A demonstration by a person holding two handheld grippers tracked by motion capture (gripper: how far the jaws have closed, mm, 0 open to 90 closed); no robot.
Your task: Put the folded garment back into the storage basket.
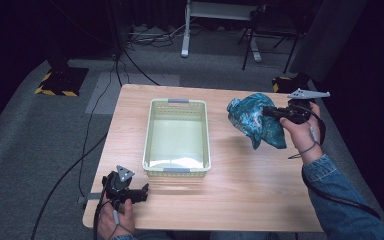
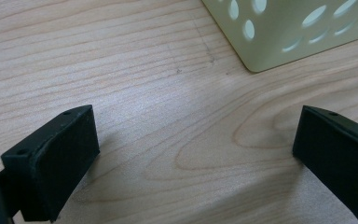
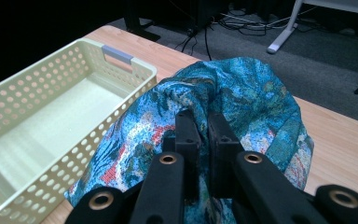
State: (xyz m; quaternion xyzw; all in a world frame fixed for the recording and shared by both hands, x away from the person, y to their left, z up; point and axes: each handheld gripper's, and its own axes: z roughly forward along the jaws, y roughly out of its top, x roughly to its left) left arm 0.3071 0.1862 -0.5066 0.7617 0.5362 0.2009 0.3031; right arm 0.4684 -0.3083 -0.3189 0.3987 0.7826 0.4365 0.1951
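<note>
Lifting the cloth toward the basket

Pinched in the right gripper (image 1: 272, 113), the blue patterned cloth (image 1: 254, 121) hangs clear of the table (image 1: 250, 185), bunched and drooping below the jaws on the right side. In the right gripper view the two jaws stand almost together with a fold of cloth (image 3: 242, 102) clamped between them, the rest spilling round both sides. The step in hand looks like the carry: cloth picked up, not yet over the basket (image 1: 152, 130).

The basket sits mid-table, empty, its long side running away from the person, just left of the hanging cloth. The next move probably calls for swinging the right gripper leftward over the near rim, high enough that the trailing end clears the wall, then letting go above the middle.

The left gripper (image 1: 137, 192) rests low at the table's near left corner, jaws wide and nothing between them; its own view shows bare wood and a basket corner (image 2: 279, 42) ahead
</note>
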